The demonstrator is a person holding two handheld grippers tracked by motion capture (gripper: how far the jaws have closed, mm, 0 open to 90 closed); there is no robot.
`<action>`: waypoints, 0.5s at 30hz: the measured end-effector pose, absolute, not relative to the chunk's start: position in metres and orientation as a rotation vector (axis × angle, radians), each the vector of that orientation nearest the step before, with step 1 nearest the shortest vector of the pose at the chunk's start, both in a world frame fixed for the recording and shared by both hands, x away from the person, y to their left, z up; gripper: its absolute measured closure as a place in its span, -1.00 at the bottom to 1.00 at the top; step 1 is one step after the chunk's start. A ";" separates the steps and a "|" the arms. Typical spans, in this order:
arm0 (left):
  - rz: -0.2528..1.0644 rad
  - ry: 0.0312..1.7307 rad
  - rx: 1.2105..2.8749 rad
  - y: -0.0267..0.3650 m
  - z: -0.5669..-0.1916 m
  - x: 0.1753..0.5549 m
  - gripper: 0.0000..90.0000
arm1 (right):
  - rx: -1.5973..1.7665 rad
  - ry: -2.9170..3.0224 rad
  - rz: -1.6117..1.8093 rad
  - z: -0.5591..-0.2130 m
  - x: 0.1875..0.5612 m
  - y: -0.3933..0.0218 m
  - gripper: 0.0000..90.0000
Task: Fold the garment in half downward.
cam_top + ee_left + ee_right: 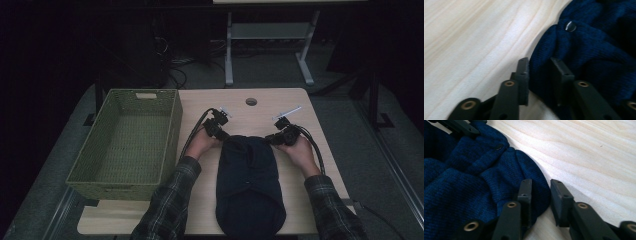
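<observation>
A dark blue knitted garment (247, 180) lies folded on the light wooden table (265, 107), stretching from mid-table to the near edge. My left gripper (220, 134) sits at its far left corner and my right gripper (274, 139) at its far right corner. In the left gripper view the left gripper (539, 61) has the garment's edge (584, 50) filling the gap between its jaws, near a small button (570, 26). In the right gripper view the right gripper (541, 182) clamps the rounded fabric edge (486, 177) the same way.
A green woven basket (172, 135) stands empty at the table's left, close to my left forearm. A round cable hole (251, 101) lies near the far edge. Beyond the table are a metal desk frame (229, 50) and cables on the floor.
</observation>
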State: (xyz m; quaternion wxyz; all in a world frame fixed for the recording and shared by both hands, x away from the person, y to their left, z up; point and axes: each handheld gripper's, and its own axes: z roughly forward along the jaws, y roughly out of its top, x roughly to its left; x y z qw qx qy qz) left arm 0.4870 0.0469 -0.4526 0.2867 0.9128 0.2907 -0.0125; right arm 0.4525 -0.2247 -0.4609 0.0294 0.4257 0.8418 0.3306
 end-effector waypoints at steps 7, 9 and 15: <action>-0.025 0.783 2.454 0.044 -0.451 0.485 0.75 | 1.279 2.578 0.994 -0.460 0.448 -0.220 0.89; -0.010 0.796 2.452 0.043 -0.450 0.483 0.77 | 1.261 2.567 0.986 -0.460 0.446 -0.219 0.90; 0.028 0.818 2.435 0.048 -0.441 0.482 0.79 | 1.222 2.569 0.942 -0.453 0.446 -0.217 0.91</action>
